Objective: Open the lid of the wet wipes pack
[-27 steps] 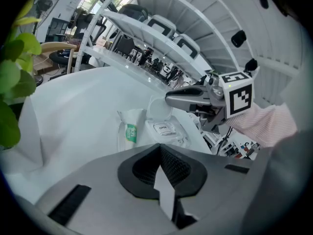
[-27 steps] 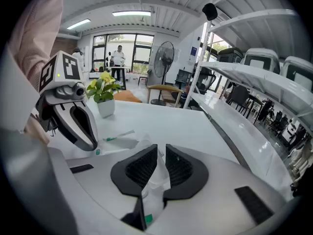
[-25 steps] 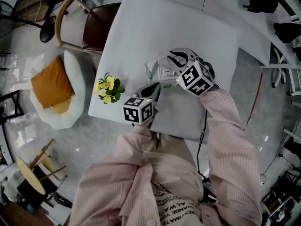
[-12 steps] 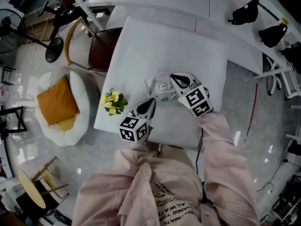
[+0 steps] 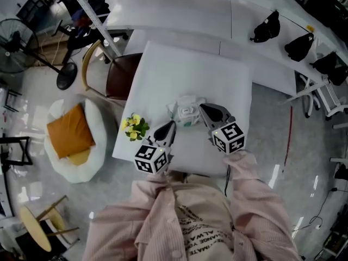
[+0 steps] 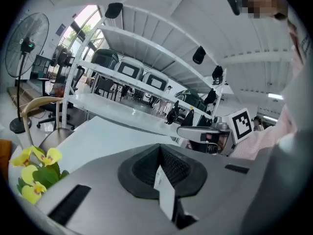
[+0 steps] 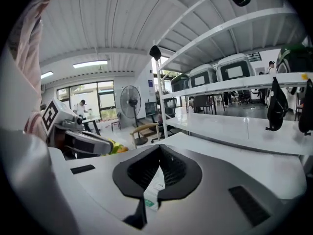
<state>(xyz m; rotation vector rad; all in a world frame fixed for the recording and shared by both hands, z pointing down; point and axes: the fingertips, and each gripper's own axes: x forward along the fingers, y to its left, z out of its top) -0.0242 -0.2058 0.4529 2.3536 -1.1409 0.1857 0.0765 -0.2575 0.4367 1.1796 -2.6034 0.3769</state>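
Observation:
In the head view the wet wipes pack (image 5: 186, 112), white with green print and a white lid on top, hangs just above the white table (image 5: 190, 69), held between my two grippers. My left gripper (image 5: 169, 125) is at the pack's near left corner. It is shut on a thin white edge of the pack's wrapper (image 6: 165, 192). My right gripper (image 5: 202, 108) is at the pack's right end. Its jaws have just been closing, and they are shut on a white and green flap of the pack (image 7: 153, 194). Both gripper views look level across the room, so the rest of the pack is hidden there.
A small bunch of yellow flowers (image 5: 134, 127) lies at the table's left edge. Left of the table are a brown chair (image 5: 116, 73), a white seat with an orange cushion (image 5: 69, 132) and a floor fan (image 5: 19, 39). Black bags (image 5: 265, 26) sit on the far bench.
Both grippers have risen and drawn back toward the person, with the pack between them. The right gripper has rolled and its jaws have closed on the pack's end.

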